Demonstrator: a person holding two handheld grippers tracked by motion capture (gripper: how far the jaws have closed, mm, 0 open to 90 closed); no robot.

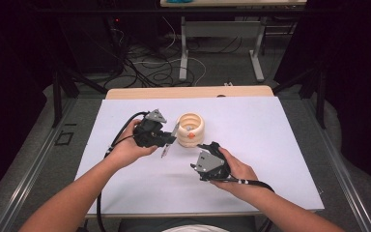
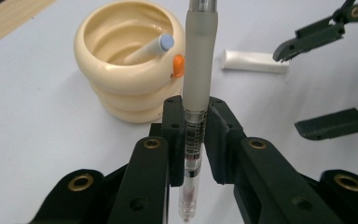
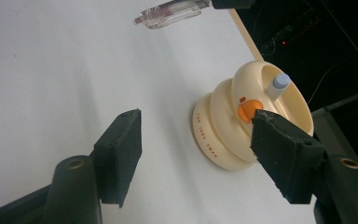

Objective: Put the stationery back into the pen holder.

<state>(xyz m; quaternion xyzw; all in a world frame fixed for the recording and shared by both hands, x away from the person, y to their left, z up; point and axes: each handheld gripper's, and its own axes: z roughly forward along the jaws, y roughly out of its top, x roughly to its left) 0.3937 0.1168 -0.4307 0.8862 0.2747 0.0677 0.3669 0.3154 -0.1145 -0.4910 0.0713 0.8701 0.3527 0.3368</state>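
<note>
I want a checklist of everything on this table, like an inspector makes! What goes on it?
Surface: white sheet over a wooden table, flat and bare in most places.
Job's things: clear plastic pen with frosted grip, held upright; cream ribbed round holder, with a blue-capped marker leaning inside and an orange knob on its side.
Clutter: small white tube lying flat behind the holder.
Grippers: left gripper shut on the pen; right gripper open, jaws apart, beside the holder.
Cables: black cable trails from the left gripper; more loose cables on the floor beyond.
Surroundings: dark room, grey table legs behind.
</note>
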